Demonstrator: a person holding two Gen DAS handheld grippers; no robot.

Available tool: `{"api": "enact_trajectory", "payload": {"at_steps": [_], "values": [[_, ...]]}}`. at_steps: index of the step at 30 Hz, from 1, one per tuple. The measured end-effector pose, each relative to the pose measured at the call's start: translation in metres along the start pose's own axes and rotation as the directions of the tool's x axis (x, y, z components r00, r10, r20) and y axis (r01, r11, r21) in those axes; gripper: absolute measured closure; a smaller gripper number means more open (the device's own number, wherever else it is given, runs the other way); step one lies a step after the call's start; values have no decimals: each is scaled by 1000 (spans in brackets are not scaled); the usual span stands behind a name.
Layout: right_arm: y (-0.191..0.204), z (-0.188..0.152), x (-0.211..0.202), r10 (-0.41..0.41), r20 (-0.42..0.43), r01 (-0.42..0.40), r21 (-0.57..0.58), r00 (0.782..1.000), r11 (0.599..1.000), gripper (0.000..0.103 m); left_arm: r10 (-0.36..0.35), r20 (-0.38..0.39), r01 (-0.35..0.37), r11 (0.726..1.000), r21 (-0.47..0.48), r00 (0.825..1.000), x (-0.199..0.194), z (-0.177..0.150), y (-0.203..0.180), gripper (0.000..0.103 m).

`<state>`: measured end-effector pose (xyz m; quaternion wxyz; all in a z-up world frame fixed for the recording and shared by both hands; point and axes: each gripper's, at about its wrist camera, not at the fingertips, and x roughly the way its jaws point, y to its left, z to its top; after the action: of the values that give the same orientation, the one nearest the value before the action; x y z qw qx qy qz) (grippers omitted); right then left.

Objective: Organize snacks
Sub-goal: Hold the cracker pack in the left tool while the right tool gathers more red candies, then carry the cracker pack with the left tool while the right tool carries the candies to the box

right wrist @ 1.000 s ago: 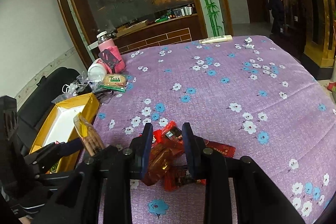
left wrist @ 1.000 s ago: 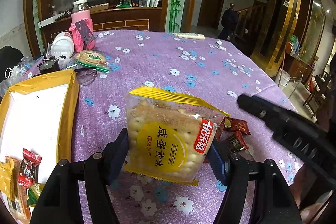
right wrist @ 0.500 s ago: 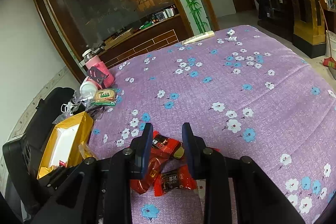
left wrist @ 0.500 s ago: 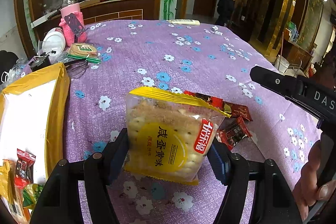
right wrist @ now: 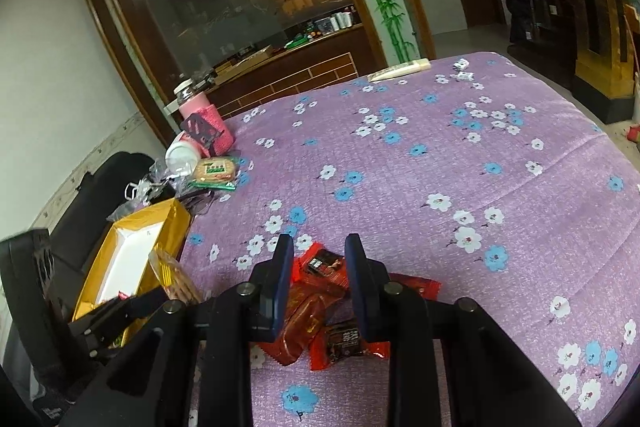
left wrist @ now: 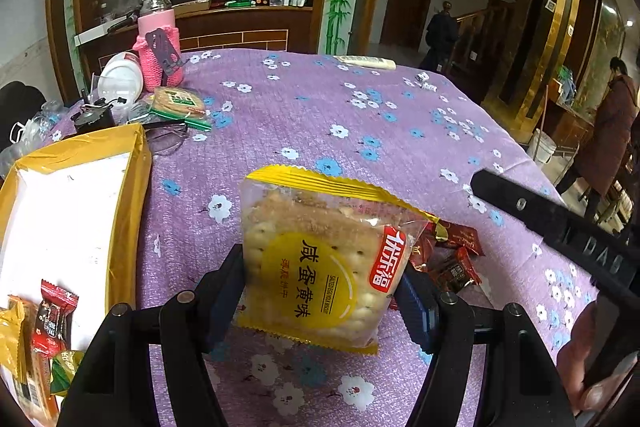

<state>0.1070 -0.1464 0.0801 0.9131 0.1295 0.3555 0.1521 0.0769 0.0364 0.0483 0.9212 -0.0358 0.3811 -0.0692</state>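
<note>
Currently, left gripper (left wrist: 320,291): I am clamping the cracker packet (left wrist: 324,259) upright between my two pads (yellow seal on top), above the purple flowered tablecloth (left wrist: 320,115).
Right gripper (right wrist: 318,275): I am keeping my fingers nearly together, low over the red candy wrappers (right wrist: 320,307); whether I am pinching one, I cannot tell.
Candy pile: it is lying on the cloth just right of the packet.
Yellow box (left wrist: 136,179): it is sitting at the table's left edge, white inside, holding a few wrapped snacks (left wrist: 48,319) in its near corner.
Far-left clutter: a pink-sleeved jar (left wrist: 158,39) is standing beside a round biscuit pack (left wrist: 178,101).
</note>
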Motion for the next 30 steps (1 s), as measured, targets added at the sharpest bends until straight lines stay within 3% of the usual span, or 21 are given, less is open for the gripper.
{"api": "enact_trajectory", "payload": {"at_steps": [5, 7, 10, 13, 17, 18, 19, 22, 26, 30], "values": [[0, -8, 29, 89, -180, -85, 31, 980, 996, 77, 26, 5, -26, 999, -43, 1000, -2, 3, 9, 30], [-1, -11, 40, 112, -245, -99, 65, 963, 993, 68, 38, 15, -37, 997, -68, 999, -5, 4, 14, 30], [0, -15, 45, 98, -239, -82, 74, 966, 994, 61, 61, 37, -57, 994, -97, 997, -9, 6, 20, 30], [15, -25, 58, 45, -292, -44, 9, 955, 999, 56, 69, 44, -64, 992, -106, 997, -12, 6, 23, 30], [38, -38, 61, -114, -246, 71, -180, 962, 981, 57, 69, 43, -64, 992, -108, 997, -11, 7, 24, 30], [40, -41, 64, -139, -251, 87, -206, 958, 975, 65, 69, 42, -64, 992, -108, 997, -11, 7, 24, 30], [41, -43, 64, -151, -244, 96, -222, 958, 970, 65, 71, 41, -66, 992, -107, 997, -11, 6, 24, 30], [37, -40, 56, -132, -230, 84, -208, 964, 975, 68, 70, 41, -65, 992, -107, 997, -11, 6, 24, 30], [36, -30, 32, -73, -144, 46, -181, 987, 982, 68, 68, 51, -62, 992, -108, 996, -13, 7, 23, 30], [38, -26, 26, -61, -109, 40, -178, 992, 983, 68, 65, 50, -59, 992, -113, 997, -13, 7, 23, 30]]}}
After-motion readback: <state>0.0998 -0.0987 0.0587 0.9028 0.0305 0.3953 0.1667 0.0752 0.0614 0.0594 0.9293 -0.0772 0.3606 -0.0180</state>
